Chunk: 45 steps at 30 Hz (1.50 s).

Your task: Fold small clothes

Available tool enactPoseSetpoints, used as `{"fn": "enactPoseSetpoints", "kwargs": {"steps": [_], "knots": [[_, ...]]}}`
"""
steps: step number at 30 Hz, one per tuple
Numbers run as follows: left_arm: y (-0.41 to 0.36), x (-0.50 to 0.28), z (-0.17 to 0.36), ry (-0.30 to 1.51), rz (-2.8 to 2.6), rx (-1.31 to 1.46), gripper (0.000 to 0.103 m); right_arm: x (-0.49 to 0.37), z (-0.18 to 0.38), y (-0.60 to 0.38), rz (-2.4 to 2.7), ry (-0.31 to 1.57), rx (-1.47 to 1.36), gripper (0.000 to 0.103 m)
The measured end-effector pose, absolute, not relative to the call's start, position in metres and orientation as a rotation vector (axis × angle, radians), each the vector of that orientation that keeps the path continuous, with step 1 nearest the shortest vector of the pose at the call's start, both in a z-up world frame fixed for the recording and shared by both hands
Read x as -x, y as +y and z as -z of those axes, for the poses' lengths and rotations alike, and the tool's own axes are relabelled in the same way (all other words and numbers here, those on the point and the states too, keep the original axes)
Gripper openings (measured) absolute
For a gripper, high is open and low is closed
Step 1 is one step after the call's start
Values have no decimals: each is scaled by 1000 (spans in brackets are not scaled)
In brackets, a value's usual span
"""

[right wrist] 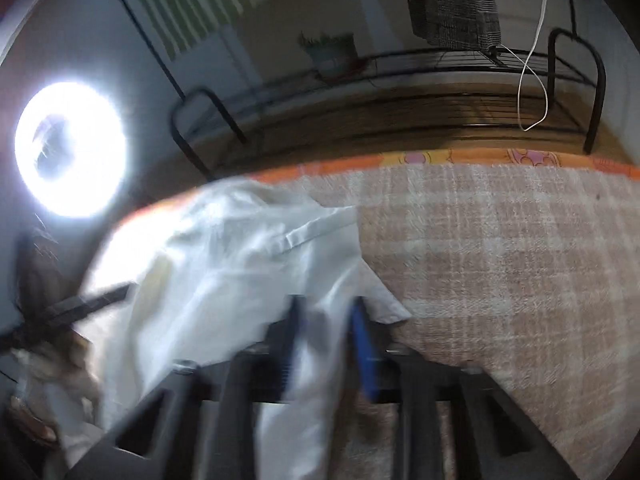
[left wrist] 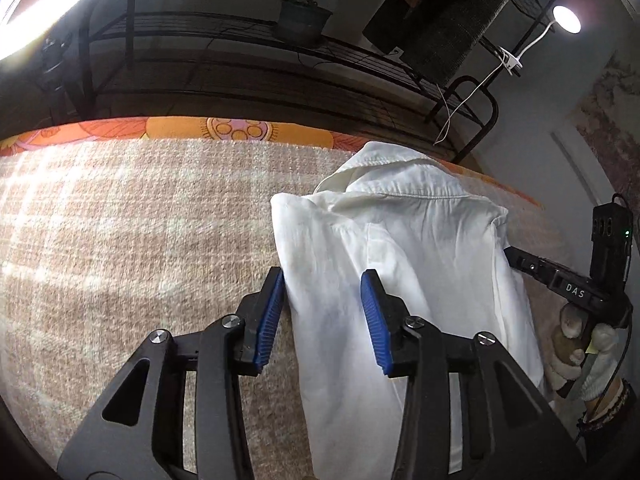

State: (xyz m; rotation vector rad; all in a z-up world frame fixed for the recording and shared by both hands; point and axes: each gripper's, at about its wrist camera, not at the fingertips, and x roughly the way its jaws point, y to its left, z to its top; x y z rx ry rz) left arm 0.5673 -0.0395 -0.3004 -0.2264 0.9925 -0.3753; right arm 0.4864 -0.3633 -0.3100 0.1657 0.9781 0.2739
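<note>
Behind our work surface stands a dark wire rack (left wrist: 240,36) carrying a potted plant (left wrist: 302,16), and a ring light (right wrist: 70,148) glares at the left of the right wrist view. We work on a beige checked blanket (left wrist: 120,240) laid over an orange patterned sheet (left wrist: 240,130).

The white shirt (left wrist: 400,240) lies on the blanket, collar toward the far edge, folded into a long strip that runs back toward us.

Our left gripper (left wrist: 322,300) hangs over the shirt's near left part. Its jaws stand apart; the left blue pad sits right at the shirt's edge, the right pad above the cloth, and neither presses on it.

Our right gripper (right wrist: 326,340) is blurred. Its jaws are close together with a fold of shirt between them, and we cannot tell whether they pinch it. From the left wrist view, that gripper reaches to the shirt's right edge, held by a gloved hand (left wrist: 580,352).
</note>
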Motion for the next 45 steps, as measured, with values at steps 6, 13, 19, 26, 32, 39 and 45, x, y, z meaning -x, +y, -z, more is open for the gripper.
{"fn": "enactPoseSetpoints", "kwargs": {"steps": [6, 13, 19, 26, 32, 39, 45], "knots": [[-52, -583, 302, 980, 372, 199, 40, -492, 303, -379, -292, 946, -195, 10], [-53, -587, 306, 976, 343, 189, 8, -510, 304, -388, -347, 938, -275, 38], [-55, -579, 298, 927, 338, 168, 2, -519, 307, -373, -350, 935, -228, 0], [-51, -562, 267, 855, 352, 199, 1, -499, 276, -373, -334, 855, -180, 0], [-50, -532, 231, 802, 373, 187, 1, -478, 240, -371, -353, 796, -160, 0], [-49, -476, 198, 746, 379, 150, 1, -436, 196, -361, -395, 735, -126, 0], [-44, -408, 182, 706, 389, 114, 1, -374, 168, -348, -431, 700, -98, 0]]}}
